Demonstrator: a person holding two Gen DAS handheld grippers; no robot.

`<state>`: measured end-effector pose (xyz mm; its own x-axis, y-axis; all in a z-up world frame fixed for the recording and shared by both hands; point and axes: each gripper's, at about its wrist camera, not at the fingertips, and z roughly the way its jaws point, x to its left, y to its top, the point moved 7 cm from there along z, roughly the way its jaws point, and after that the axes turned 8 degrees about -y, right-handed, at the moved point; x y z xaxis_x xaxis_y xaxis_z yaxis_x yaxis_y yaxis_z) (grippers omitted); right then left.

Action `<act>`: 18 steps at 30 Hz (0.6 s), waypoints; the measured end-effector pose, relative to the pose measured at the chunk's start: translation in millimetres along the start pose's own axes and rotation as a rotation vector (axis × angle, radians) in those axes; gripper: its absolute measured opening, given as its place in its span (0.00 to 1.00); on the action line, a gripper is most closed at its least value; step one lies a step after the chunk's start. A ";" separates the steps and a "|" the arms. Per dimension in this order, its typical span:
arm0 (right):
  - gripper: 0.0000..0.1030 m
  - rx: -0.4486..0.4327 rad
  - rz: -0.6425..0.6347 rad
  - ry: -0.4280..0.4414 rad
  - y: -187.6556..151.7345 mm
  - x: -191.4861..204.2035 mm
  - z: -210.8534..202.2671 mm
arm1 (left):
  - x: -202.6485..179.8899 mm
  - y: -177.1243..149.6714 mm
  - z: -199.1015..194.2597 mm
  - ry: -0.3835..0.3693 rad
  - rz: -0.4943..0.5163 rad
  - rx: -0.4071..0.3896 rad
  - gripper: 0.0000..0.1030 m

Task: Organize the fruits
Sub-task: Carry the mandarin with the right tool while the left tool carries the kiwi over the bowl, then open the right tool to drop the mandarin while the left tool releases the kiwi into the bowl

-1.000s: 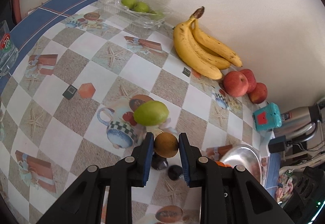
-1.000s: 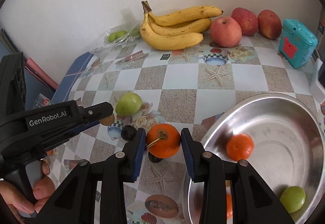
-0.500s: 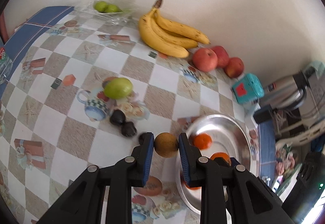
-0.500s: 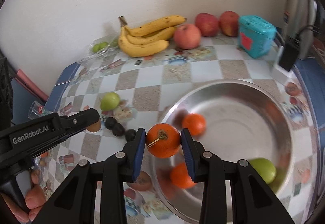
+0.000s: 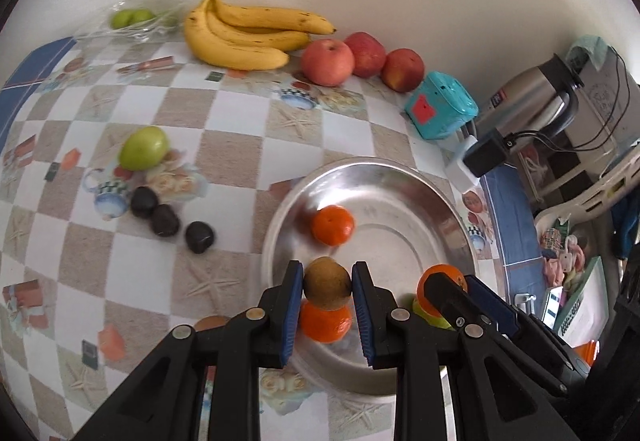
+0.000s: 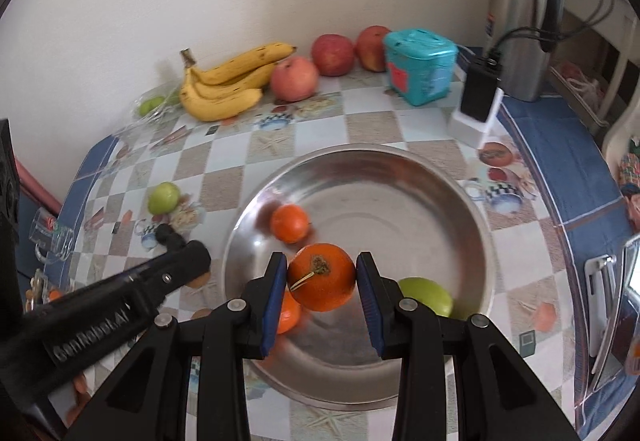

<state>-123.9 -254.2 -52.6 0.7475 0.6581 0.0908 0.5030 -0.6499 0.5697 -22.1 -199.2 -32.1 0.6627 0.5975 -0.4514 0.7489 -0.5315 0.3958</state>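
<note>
My left gripper [image 5: 327, 288] is shut on a brown-yellow round fruit [image 5: 327, 283], held over the near left part of the steel bowl [image 5: 400, 177]. My right gripper [image 6: 321, 278] is shut on an orange [image 6: 321, 277] and hangs above the bowl [image 6: 400, 169]. In the bowl lie an orange [image 6: 289, 223], a second orange [image 6: 289, 313] partly under my right gripper, and a green fruit [image 6: 430, 297]. On the table sit a green fruit [image 5: 144, 148] and three dark fruits [image 5: 164, 219].
Bananas [image 5: 244, 37], three red apples [image 5: 360, 57] and a clear box of green fruits [image 5: 132, 19] line the back wall. A teal box [image 5: 440, 105], a steel flask [image 6: 524, 13] and a black charger [image 6: 478, 97] stand at the right. A glass [image 6: 52, 237] lies at the left edge.
Both grippers have moved right from the loose fruits to above the bowl, each still holding its fruit.
</note>
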 end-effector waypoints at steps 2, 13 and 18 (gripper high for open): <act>0.36 0.009 0.021 -0.003 1.6 -5.4 2.4 | -0.2 0.4 6.2 0.017 0.012 0.000 0.26; 0.36 0.072 0.018 -0.041 0.2 -10.7 29.0 | 13.6 -5.8 33.9 0.033 -0.016 0.057 0.26; 0.36 0.130 0.023 -0.051 -10.1 -12.3 45.5 | 15.4 -8.4 37.9 0.043 -0.020 0.068 0.26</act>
<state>-118.4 -273.0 -96.7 0.7787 0.6246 0.0595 0.5351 -0.7106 0.4569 -18.4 -208.3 -72.7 0.6481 0.6328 -0.4238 0.7611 -0.5577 0.3312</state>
